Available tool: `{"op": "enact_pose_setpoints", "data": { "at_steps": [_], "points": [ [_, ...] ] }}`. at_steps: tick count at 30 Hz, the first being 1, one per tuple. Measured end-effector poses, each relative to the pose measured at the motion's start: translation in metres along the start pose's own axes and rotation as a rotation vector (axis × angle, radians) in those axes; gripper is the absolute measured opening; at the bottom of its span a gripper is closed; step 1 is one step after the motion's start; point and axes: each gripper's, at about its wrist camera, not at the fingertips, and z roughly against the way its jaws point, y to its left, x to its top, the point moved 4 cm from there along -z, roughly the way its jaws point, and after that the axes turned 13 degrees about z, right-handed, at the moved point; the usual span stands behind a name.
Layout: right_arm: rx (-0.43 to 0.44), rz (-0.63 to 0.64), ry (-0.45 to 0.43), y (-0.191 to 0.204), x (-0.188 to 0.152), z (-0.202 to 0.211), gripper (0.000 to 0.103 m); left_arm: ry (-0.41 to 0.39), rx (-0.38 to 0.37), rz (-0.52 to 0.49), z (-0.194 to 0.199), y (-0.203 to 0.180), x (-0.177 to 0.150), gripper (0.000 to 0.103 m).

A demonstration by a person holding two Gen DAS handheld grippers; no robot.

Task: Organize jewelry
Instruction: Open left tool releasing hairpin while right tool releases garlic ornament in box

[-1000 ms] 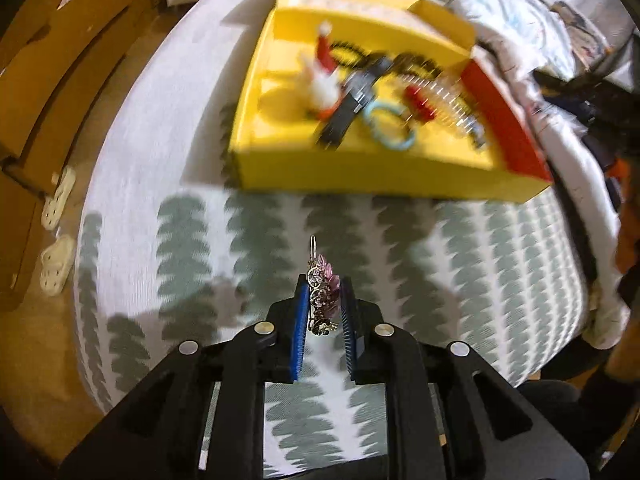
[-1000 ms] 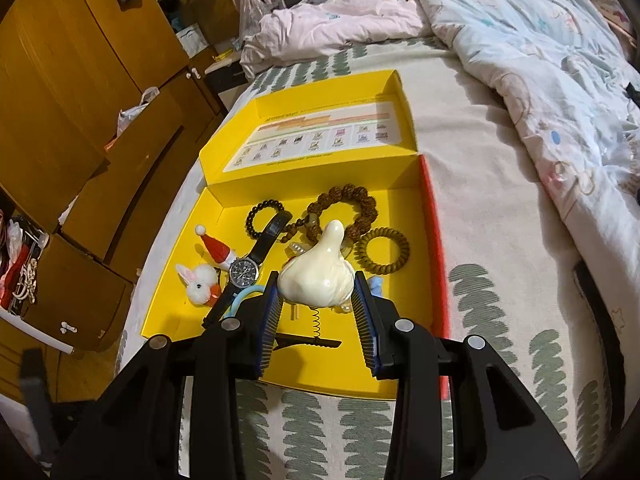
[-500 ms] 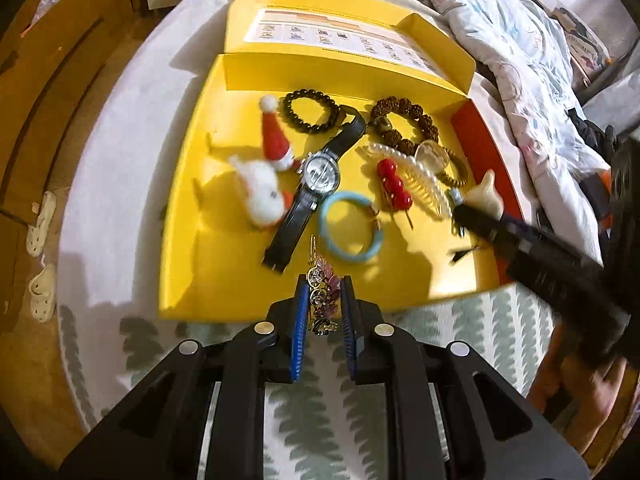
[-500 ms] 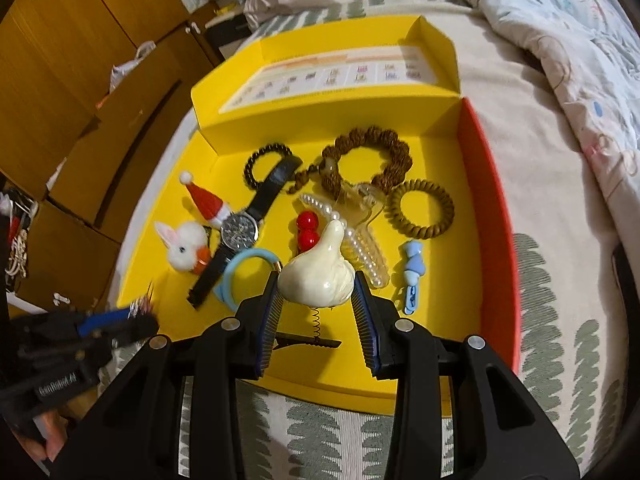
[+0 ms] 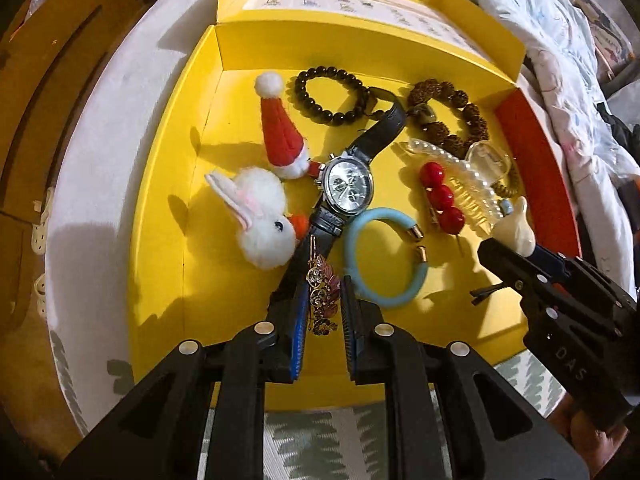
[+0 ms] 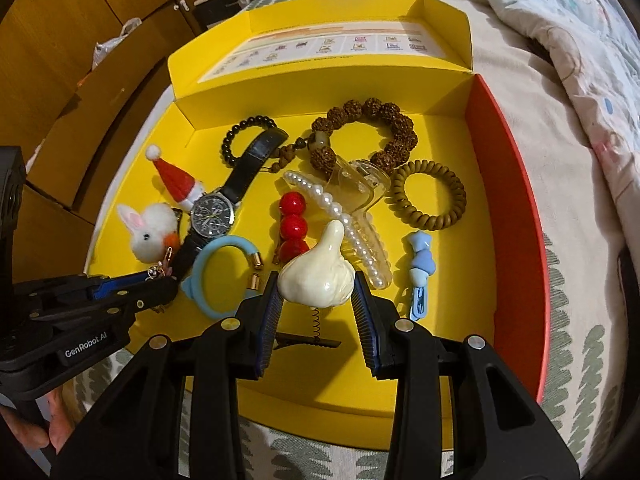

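Both tools loaded and poised over the yellow tray (image 5: 160, 240) on the bed, so judged to be the placing step of sorting jewelry.

Left tool (image 5: 323, 304) clamped on a small pink-and-gold brooch (image 5: 322, 292), just above the near-left part of the tray floor, close to the black strap end of the wristwatch (image 5: 349, 190) and near the blue bangle (image 5: 380, 256). Right tool (image 6: 316, 296) clamped on a cream swan-shaped hair clip (image 6: 318, 276), its spring and dark clip bar dangling below the pads, over the near-middle of the tray.

Already lying in the tray: white bunny pompom (image 5: 262, 220), Santa hat charm (image 5: 280, 132), black bead bracelet (image 5: 332, 96), brown seed bracelet (image 5: 452, 116), red bead pin (image 5: 440, 198), pearl claw clip (image 5: 468, 184).

Next move likely calls for lowering each piece onto a bare yellow patch and opening gently; free floor lies near-left for the brooch and near-right for the swan clip. Care needed with the hanging spring, which could snag on the pearl clip or the red beads.

Shown only from the right wrist: brown coil hair tie (image 6: 430, 196) in full and blue bow clip (image 6: 420, 276) at right, plus the red side wall (image 6: 516, 208) in full. Shown only from the left wrist: the brooch's filigree detail, and the swan clip's height above the floor, by its shadow. Whether the brooch touches the watch strap: cannot tell.
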Motion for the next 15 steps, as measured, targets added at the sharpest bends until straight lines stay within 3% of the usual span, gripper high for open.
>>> {"op": "enact_pose_setpoints", "data": {
  "at_steps": [11,15],
  "points": [
    [0.001,-0.006,0.019,-0.0004,-0.0005,-0.008,0.038,-0.005,0.011,0.006,-0.0062,0.0005,0.0011,0.017],
    [-0.008,0.002,0.017,0.0,-0.0012,-0.0078,0.039,-0.013,0.013,0.008,-0.0035,0.0021,0.0015,0.025]
  ]
}}
